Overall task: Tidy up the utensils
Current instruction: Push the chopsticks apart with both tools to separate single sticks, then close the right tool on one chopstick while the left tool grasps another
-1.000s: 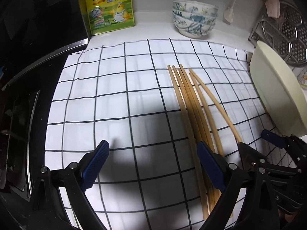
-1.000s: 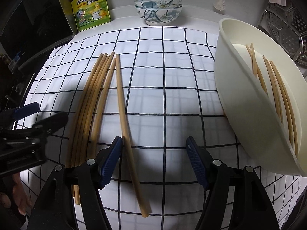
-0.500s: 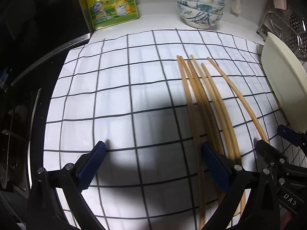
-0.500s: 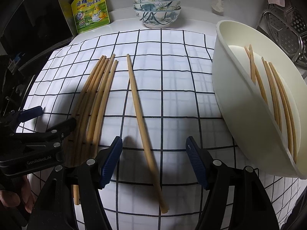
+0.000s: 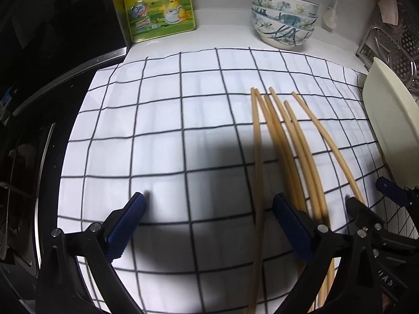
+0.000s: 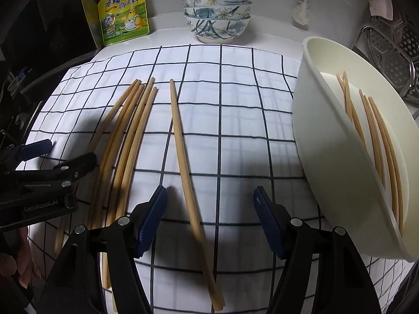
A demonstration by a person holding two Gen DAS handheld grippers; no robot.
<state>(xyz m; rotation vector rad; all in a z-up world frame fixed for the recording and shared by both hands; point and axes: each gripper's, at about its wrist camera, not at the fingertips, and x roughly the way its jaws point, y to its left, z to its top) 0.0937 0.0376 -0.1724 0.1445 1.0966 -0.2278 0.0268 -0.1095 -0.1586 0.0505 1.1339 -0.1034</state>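
1. Left tool (image 5: 207, 209) hung open over the checked cloth (image 5: 162, 120), nothing btwn its blue pads; its right pad sat above the bunch of chopsticks (image 5: 285, 141).
2. Right tool (image 6: 209, 201) also open, empty, w/ one lone chopstick (image 6: 183, 146) lying on the cloth btwn its fingers, not gripped.
3. Bunch lay flat on the cloth, left of the lone stick, tips fanned toward the wall.
4. More sticks (image 6: 374, 130) lay inside the cream tub (image 6: 327, 136), which sat tilted at the cloth's right edge.
5. At the back of the desk (image 6: 272, 39): stacked bowls (image 6: 217, 18) and a yellow pouch (image 6: 123, 10), both off the cloth.
6. Fingers of a hand (image 6: 23, 269) showed under the left tool in the right view.
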